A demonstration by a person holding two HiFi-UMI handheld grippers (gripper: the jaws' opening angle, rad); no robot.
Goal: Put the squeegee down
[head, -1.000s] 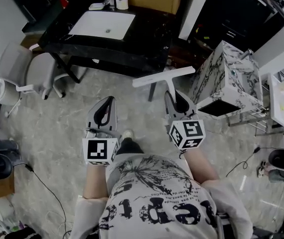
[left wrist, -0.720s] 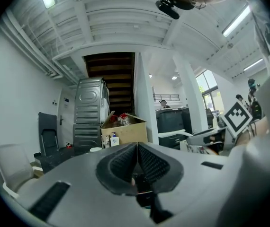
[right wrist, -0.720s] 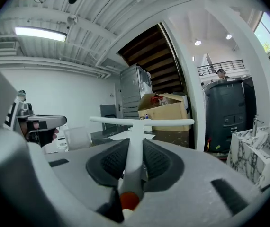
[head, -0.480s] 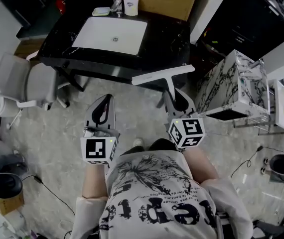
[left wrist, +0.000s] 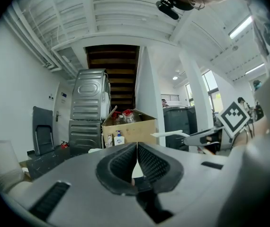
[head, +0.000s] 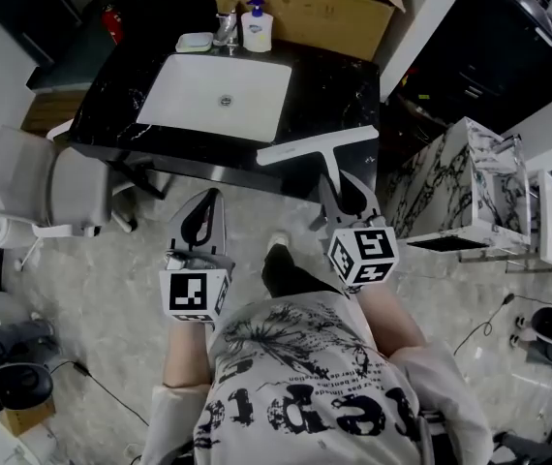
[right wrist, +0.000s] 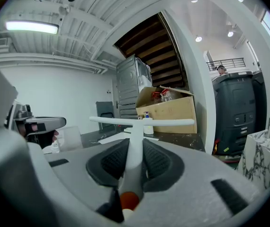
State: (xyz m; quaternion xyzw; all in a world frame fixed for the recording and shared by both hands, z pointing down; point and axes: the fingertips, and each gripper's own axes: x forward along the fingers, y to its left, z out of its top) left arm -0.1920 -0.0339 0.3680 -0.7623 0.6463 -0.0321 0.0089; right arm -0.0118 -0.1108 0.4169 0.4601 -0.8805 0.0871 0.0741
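The white T-shaped squeegee point(head: 317, 146) is held level, its blade over the front edge of the black counter point(head: 334, 85). My right gripper point(head: 335, 184) is shut on its handle. In the right gripper view the handle point(right wrist: 134, 145) runs up between the pads to the crossbar, with an orange end cap at the back. My left gripper point(head: 212, 196) hovers beside it over the floor, short of the counter, shut with nothing between its pads point(left wrist: 125, 157). The left gripper view shows the squeegee's blade point(left wrist: 172, 134) off to the right.
A white sink point(head: 220, 95) is set in the counter, with a soap bottle point(head: 254, 27) and a faucet behind it and a cardboard box point(head: 305, 8) beyond. A marble-patterned cabinet point(head: 465, 177) stands to the right and a grey chair point(head: 58, 177) to the left.
Both grippers have moved forward to the counter with the person. The squeegee's blade, earlier over the floor, now reaches over the counter's front edge. Both grips look unchanged.
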